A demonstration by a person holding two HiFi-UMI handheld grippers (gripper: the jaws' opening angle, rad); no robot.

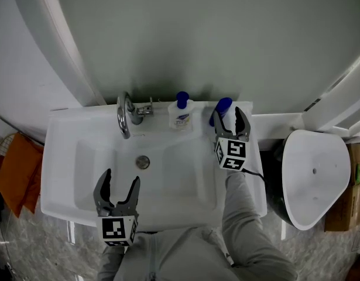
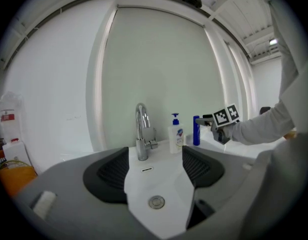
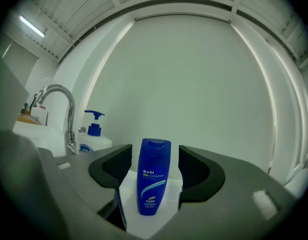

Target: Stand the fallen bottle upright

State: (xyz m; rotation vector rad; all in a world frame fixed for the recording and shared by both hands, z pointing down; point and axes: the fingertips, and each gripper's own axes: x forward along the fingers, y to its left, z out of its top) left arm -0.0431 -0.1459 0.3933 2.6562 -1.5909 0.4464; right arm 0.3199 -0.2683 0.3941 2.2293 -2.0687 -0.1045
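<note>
The blue bottle (image 3: 154, 176) stands upright on the sink (image 1: 57, 174), at the right end of its back ledge.

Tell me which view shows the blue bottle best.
The right gripper view: the blue bottle stands upright, whole, label facing, between parted jaws. Head view: only its top by the right gripper. Left gripper view: small and distant.

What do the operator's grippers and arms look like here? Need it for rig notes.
The left gripper and right gripper match. Each has two curved dark grey jaws with ribbed black inner pads on a grey body, and each carries a white cube printed with black square markers. The arms are in light grey sleeves.
</note>
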